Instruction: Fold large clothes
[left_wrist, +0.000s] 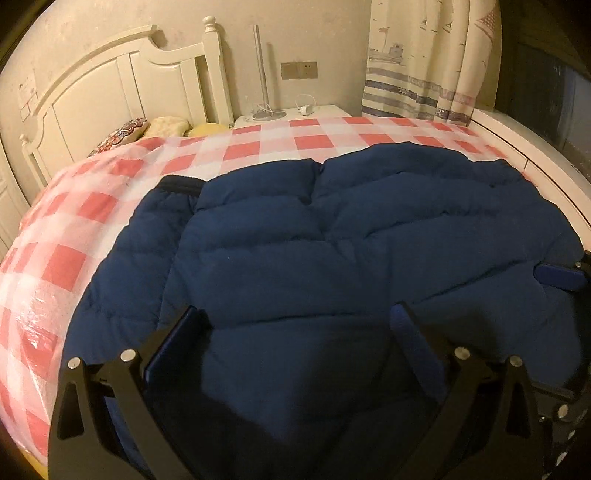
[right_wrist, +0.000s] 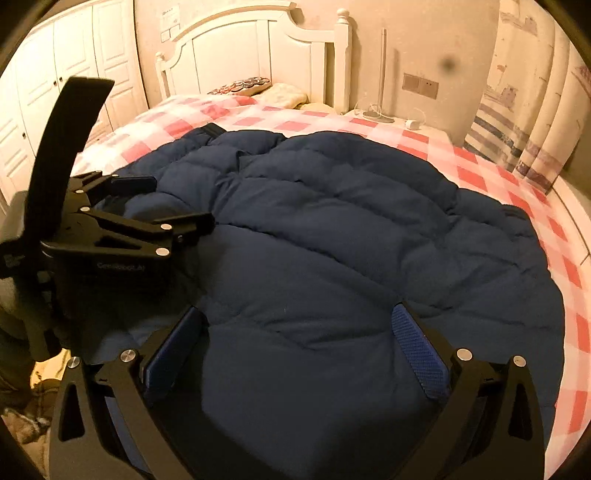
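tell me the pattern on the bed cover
Red-and-white check bed cover, clearest in the left wrist view.

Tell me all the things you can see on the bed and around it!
coat: one, dark blue, spread flat on the bed
sheet: one, red and white checks, over the bed
headboard: one, white, far end of bed
pillows: a few, patterned and yellowish, by the headboard
nightstand: one, white, beside the bed, holding a lamp and charger
curtain: one, cream with blue stripes, right wall
wardrobe: one, white, left wall
left claw: open, over the coat
right claw: open, over the coat
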